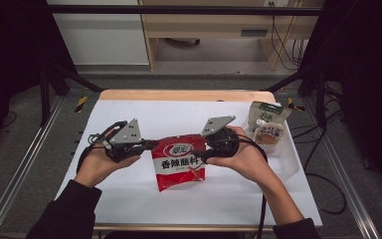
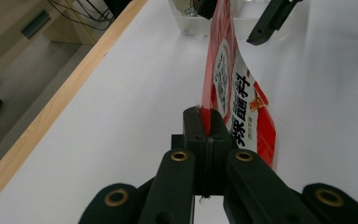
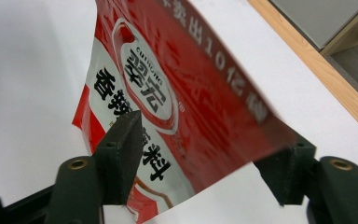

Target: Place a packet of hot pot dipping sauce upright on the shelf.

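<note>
the red packet (image 1: 179, 162) is held up over the white table (image 1: 129, 199), its top corner pinched flat in the left gripper (image 2: 204, 122). the right gripper (image 3: 205, 154) stands spread around the other corner, unpressed. thin, limp and slick, it is judged best pinched at the seam.

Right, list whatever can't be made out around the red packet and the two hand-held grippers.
- High view: the jaw tips of the left hand-held gripper and right hand-held gripper are too small and dark to read.
- Right gripper view: the red packet has its upper end cut off by the top edge.
- High view: the print on the pouches in the clear bin is too small.
</note>
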Tool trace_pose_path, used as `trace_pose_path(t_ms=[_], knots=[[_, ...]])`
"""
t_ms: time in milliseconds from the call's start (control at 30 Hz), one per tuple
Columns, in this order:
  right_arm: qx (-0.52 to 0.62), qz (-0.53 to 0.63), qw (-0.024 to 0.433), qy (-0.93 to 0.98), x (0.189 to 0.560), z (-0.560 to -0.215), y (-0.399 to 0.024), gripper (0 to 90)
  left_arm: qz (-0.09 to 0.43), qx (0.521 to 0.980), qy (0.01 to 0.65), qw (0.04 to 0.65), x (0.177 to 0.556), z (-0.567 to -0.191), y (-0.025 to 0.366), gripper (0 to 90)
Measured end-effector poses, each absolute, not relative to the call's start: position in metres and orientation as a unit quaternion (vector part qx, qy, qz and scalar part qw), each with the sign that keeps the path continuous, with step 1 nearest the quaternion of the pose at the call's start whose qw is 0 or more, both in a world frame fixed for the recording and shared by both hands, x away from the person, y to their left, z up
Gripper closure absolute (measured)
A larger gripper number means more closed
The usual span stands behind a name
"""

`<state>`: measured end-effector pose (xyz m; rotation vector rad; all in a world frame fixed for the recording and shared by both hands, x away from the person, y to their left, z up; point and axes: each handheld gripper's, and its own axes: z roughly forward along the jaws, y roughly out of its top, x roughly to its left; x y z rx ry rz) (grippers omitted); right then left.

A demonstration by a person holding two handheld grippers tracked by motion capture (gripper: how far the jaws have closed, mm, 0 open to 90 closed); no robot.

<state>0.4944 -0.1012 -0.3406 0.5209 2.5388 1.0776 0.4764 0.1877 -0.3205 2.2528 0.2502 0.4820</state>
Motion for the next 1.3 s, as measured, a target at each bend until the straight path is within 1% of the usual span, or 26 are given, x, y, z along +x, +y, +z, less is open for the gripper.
trace_pose_path(t_ms=[200, 300, 367, 633, 800, 967, 1033, 1100, 1167, 1233, 1300], knots=[[0.173, 0.370, 0.154, 0.900, 0.500, -0.337, -0.099, 48.2, 0.190, 0.891, 0.095, 0.401, 0.476, -0.318, 0.185, 90.0], [0.166, 0.368, 0.145, 0.903, 0.500, -0.337, -0.098, 56.2, 0.189, 0.891, 0.096, 0.402, 0.477, -0.318, 0.184, 90.0], [0.161, 0.365, 0.141, 0.906, 0.499, -0.338, -0.097, 63.2, 0.188, 0.891, 0.095, 0.402, 0.478, -0.318, 0.184, 90.0], [0.152, 0.354, 0.136, 0.913, 0.495, -0.338, -0.097, 83.3, 0.185, 0.890, 0.100, 0.404, 0.479, -0.319, 0.185, 90.0], [0.147, 0.351, 0.133, 0.915, 0.492, -0.338, -0.096, 89.2, 0.184, 0.890, 0.101, 0.405, 0.480, -0.319, 0.185, 90.0], [0.147, 0.352, 0.128, 0.915, 0.489, -0.334, -0.096, 89.6, 0.178, 0.886, 0.112, 0.412, 0.479, -0.319, 0.187, 90.0], [0.145, 0.352, 0.126, 0.916, 0.487, -0.332, -0.096, 89.7, 0.174, 0.880, 0.119, 0.426, 0.478, -0.319, 0.189, 89.2], [0.147, 0.354, 0.125, 0.915, 0.486, -0.330, -0.096, 89.8, 0.170, 0.874, 0.133, 0.436, 0.478, -0.320, 0.192, 82.9], [0.149, 0.359, 0.126, 0.913, 0.484, -0.327, -0.096, 89.8, 0.174, 0.866, 0.148, 0.446, 0.477, -0.320, 0.195, 70.0], [0.149, 0.363, 0.125, 0.911, 0.484, -0.324, -0.097, 89.9, 0.175, 0.860, 0.161, 0.452, 0.476, -0.320, 0.198, 55.0], [0.150, 0.368, 0.127, 0.909, 0.483, -0.321, -0.097, 89.9, 0.187, 0.853, 0.177, 0.455, 0.474, -0.322, 0.199, 41.8]])
